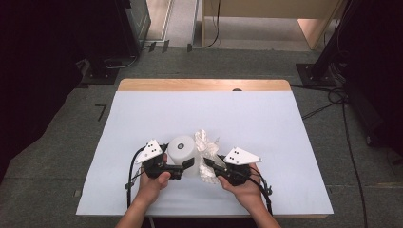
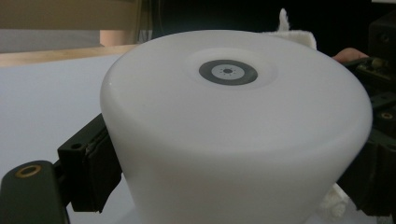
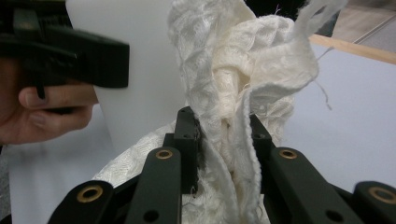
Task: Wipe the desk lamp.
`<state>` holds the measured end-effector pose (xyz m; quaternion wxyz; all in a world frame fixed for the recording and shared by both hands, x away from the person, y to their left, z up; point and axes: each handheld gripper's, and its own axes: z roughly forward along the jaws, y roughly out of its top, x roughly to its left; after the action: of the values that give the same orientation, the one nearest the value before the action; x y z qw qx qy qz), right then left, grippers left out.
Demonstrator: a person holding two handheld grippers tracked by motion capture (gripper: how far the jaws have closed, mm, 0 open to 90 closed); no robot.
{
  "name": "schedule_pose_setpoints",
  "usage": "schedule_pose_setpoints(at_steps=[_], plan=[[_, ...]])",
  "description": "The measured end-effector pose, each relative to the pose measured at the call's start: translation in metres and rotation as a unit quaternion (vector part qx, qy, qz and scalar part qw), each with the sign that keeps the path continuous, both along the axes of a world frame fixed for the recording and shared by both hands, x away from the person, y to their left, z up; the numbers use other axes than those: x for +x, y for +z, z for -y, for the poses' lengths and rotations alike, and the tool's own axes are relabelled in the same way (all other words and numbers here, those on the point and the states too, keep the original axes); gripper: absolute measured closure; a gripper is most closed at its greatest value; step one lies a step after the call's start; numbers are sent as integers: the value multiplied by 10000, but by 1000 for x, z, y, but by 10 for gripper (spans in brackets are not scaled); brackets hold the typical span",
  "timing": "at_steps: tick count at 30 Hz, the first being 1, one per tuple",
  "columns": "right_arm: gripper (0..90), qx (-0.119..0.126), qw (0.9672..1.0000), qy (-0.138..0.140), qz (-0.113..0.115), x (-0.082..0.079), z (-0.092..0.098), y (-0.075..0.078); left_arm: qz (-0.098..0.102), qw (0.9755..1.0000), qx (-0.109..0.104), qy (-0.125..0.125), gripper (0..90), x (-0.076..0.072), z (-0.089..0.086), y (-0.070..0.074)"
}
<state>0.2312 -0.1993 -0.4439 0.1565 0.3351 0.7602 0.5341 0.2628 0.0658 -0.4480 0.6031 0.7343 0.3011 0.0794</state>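
A white, slightly tapered cylinder (image 1: 182,149) with a dark ring on its top stands on the white sheet near the front. My left gripper (image 1: 186,165) is shut on it. In the left gripper view the pads (image 2: 98,168) press against the sides of the cylinder (image 2: 233,130). Just right of the cylinder is a crumpled white textured cloth (image 1: 205,142). My right gripper (image 1: 212,165) is shut on the cloth. In the right gripper view, both jaws of my right gripper (image 3: 224,130) pinch a fold of the cloth (image 3: 243,70), which rises upright against the cylinder (image 3: 140,70).
A white sheet (image 1: 266,123) covers the table, leaving a wooden strip (image 1: 204,85) at the far edge. Dark stands and cables (image 1: 332,95) sit on the grey floor around the table. The person's left hand (image 3: 42,116) is close to the cloth.
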Motion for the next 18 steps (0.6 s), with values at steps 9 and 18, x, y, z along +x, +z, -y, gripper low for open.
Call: schedule_pose_setpoints(at_steps=[9,18], plan=[[734,196,9995,-3,245,-5,6,14,194,9979,614,-49,87,-5,14,-4],[735,187,9997,64,173,-3,7,14,219,9984,495,-155,87,-6,13,-2]])
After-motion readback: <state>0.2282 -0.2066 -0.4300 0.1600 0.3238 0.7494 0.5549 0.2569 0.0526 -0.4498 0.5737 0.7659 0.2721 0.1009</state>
